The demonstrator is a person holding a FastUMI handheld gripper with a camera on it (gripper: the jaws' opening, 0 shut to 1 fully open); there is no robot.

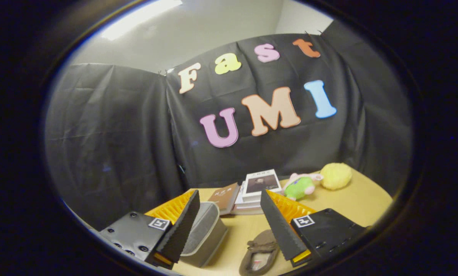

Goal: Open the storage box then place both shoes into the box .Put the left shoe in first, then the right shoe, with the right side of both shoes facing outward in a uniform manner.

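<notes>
A: What lies under the gripper (229, 226)?
B: Its fingers are spread on nothing; the storage box (205, 234) sits by the left one, a shoe (260, 253) by the right, with bare table (361, 203) between.
A: And ahead?
B: Stacked books (251, 193), a plush toy (301, 186) and a yellow ball (335, 175) line the wall.

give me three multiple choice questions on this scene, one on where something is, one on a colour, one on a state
1. Where is the slipper?
A. on the table between the two fingers
B. inside the storage box
C. on the stack of books

2. What colour is the round fluffy ball?
A. blue
B. yellow
C. red

3. How is the gripper?
A. shut on the slipper
B. shut on the box
C. open, holding nothing

Answers:
1 A: the slipper lies on the table, between the fingers, beside the storage box.
2 B: the ball by the green plush toy is yellow.
3 C: the fingers stand wide apart, pressing on nothing.
</notes>
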